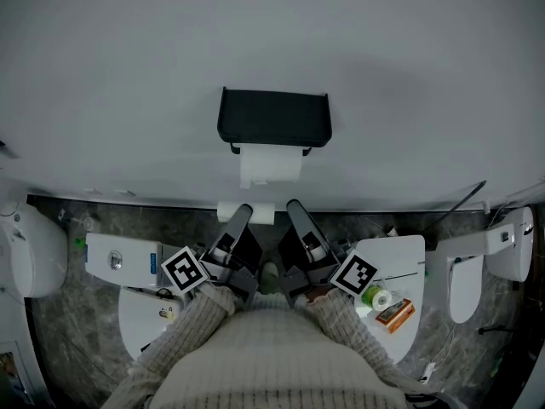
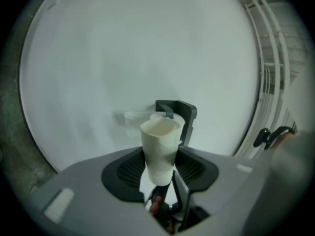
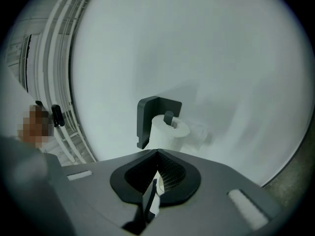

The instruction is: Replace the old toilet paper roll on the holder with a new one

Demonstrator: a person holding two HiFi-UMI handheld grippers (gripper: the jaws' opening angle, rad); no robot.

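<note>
— "That black holder (image 1: 273,118) has a full roll (image 1: 271,164) on it already?"
— "Seems so. The left gripper (image 2: 160,173), jaws partway apart, pinches a bare tube (image 2: 159,149) below the holder's lower edge, likely the old one, for the bin. The right gripper (image 3: 157,156) is closed, empty."
— "The room?"
— "Pale wall (image 1: 128,75), dark marbled floor (image 1: 102,216)."

Left gripper view: tube (image 2: 160,149) hides most of holder (image 2: 186,113). Head view: roll (image 1: 271,165) top tucked under holder; sleeves (image 1: 351,331) cut by bottom edge; toilet (image 1: 34,254) cut by left edge; orange box (image 1: 395,313) print unreadable.
</note>
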